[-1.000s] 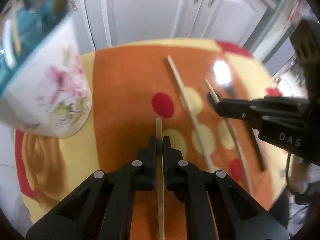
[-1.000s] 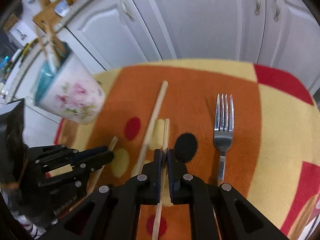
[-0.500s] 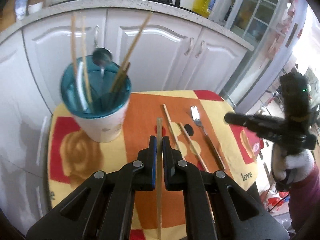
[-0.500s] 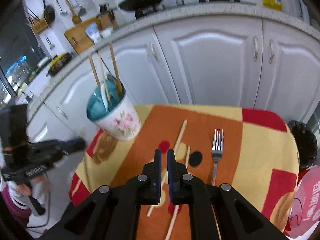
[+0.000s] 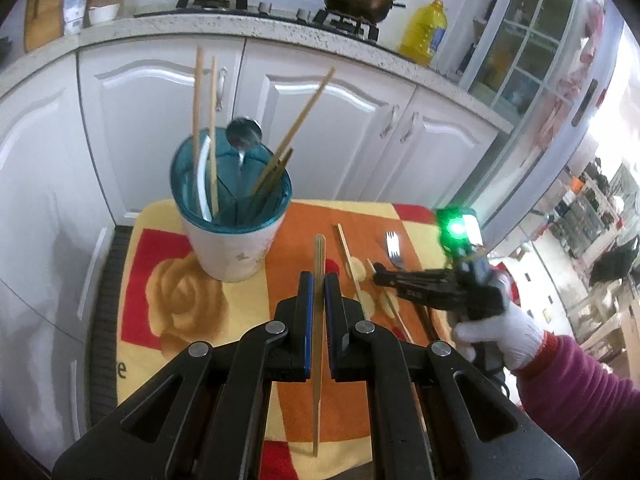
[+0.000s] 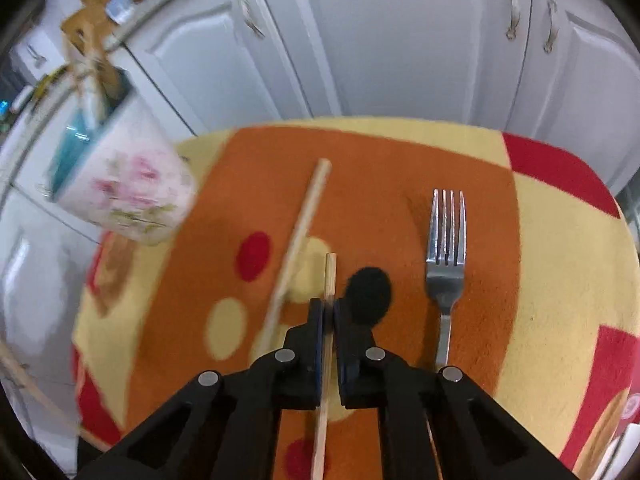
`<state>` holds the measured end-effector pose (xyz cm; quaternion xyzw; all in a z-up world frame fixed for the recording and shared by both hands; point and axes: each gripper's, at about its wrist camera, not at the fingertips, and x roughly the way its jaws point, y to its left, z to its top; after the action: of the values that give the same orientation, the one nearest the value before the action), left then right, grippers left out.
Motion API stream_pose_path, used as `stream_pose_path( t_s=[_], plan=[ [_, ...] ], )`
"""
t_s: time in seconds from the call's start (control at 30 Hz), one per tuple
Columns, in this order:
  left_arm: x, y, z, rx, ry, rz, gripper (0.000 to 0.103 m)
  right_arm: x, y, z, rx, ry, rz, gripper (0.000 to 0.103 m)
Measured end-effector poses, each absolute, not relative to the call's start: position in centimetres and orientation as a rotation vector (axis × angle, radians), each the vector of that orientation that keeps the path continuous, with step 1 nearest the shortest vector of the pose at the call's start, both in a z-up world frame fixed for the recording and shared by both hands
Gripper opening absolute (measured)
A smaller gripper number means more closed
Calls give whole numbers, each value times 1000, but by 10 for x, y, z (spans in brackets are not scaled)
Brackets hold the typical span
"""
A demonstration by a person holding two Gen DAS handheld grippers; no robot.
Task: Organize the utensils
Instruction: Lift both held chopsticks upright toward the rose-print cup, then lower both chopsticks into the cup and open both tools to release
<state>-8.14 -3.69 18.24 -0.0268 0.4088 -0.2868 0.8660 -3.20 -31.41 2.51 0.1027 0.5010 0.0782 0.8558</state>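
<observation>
My left gripper (image 5: 319,286) is shut on a wooden chopstick (image 5: 319,256) and holds it high above the table, to the right of the floral utensil cup (image 5: 232,216) with the teal inside, which holds several chopsticks and a spoon. My right gripper (image 6: 329,308) is low over the cloth and closed around a second chopstick (image 6: 330,272) that lies on it. Another chopstick (image 6: 300,232) lies just to its left. A metal fork (image 6: 446,248) lies to the right. The right gripper also shows in the left wrist view (image 5: 384,274).
The table wears an orange, yellow and red patterned cloth (image 6: 560,264). White kitchen cabinets (image 5: 320,128) stand close behind the table. A stove with a pan and a pot sits on the counter above.
My left gripper has risen and drawn back with its chopstick. My right gripper dropped from high above back down onto the chopstick on the cloth and shut on it.
</observation>
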Motion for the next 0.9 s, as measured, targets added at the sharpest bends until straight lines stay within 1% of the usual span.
stream_pose_path(
  t_s=[0.2, 0.43, 0.53, 0.73, 0.9],
  plan=[
    [-84, -22, 203, -88, 807, -598, 4, -75, -322, 87, 255, 909, 239, 5],
    [-80, -7, 227, -95, 760, -573, 4, -99, -310, 156, 259, 764, 322, 5],
    [-77, 3, 241, -91, 721, -541, 4, -98, -298, 186, 249, 702, 364, 5],
    [-66, 21, 284, -103, 603, -496, 4, -84, -275, 249, 208, 589, 434, 5],
    [-45, 25, 314, -93, 522, -450, 4, -64, -257, 290, 163, 530, 436, 5]
  ],
)
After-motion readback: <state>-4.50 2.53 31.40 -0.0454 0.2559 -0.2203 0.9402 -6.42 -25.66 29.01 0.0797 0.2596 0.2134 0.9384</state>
